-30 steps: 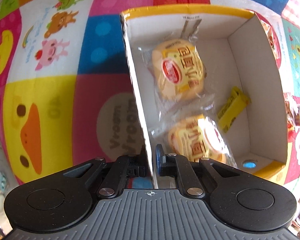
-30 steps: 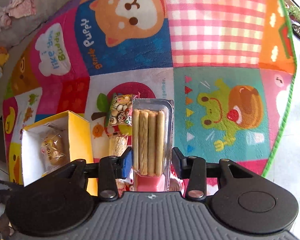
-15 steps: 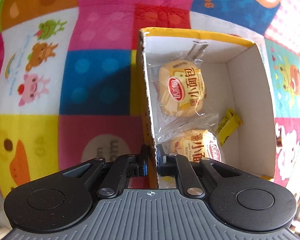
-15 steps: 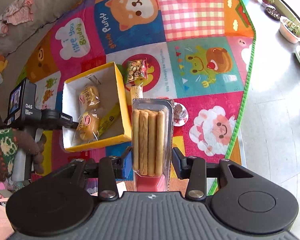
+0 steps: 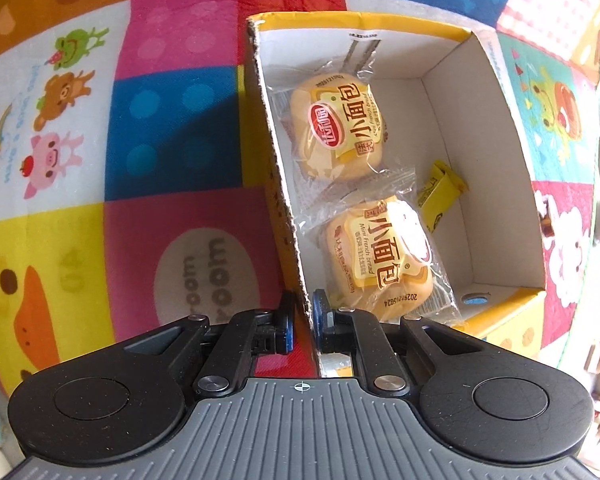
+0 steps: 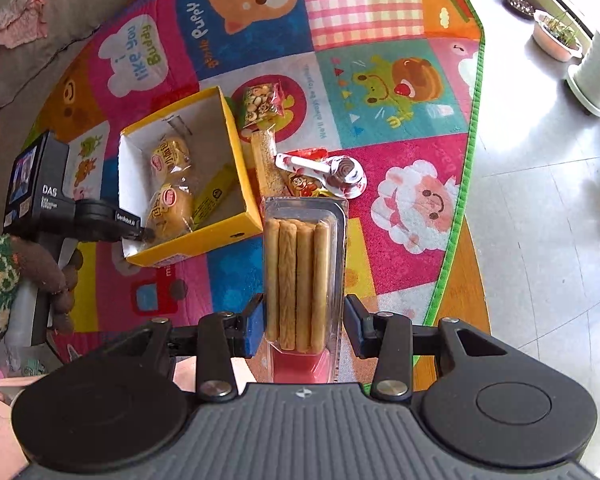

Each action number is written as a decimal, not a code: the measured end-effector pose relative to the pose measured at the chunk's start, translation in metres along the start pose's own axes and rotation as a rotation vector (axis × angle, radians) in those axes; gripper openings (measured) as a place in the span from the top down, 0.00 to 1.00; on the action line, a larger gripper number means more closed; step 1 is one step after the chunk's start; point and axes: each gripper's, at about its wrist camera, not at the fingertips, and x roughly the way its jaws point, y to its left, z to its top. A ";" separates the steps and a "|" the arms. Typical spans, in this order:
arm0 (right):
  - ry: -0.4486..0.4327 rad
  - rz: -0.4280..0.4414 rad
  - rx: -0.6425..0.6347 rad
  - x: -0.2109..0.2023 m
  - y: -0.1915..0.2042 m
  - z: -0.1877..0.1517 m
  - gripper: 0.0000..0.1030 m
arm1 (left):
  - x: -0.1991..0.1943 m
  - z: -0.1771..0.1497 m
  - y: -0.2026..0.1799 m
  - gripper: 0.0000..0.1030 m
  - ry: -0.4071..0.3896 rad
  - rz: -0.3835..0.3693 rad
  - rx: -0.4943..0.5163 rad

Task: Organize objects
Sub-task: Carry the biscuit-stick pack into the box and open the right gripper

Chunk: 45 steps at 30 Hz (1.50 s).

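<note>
Item: yellow cardboard box (image 5: 476,128), white inside, standing on a patchwork cartoon play mat (image 6: 380,92) on the floor.
Contents: two wrapped mini bread buns (image 5: 340,128), one behind the other along the left wall, and a yellow sachet (image 5: 440,196) lying beside them.

Left gripper (image 5: 302,316): jaws pinched shut on the box's left wall near its close corner, one finger outside, one inside.

Right gripper (image 6: 304,320): jaws clamped on a clear tray of biscuit sticks (image 6: 300,276) with a pink base, held above the mat, to the right of the box and apart from it.

Loose on the mat just beyond the box's right side: a snack bag (image 6: 262,104), a sesame bar (image 6: 266,160), a small round-lidded cup (image 6: 346,172).
</note>
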 end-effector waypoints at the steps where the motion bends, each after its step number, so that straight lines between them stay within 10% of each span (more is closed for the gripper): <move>1: 0.003 -0.005 -0.003 0.001 0.003 -0.003 0.60 | 0.000 0.001 0.001 0.89 -0.004 -0.005 -0.002; 27: -0.012 -0.079 -0.104 -0.020 0.071 -0.019 0.60 | 0.002 -0.021 0.049 0.85 -0.046 -0.132 -0.031; 45: 0.029 -0.009 -0.203 0.013 0.117 0.082 0.60 | 0.004 -0.021 0.063 0.84 -0.045 -0.160 -0.089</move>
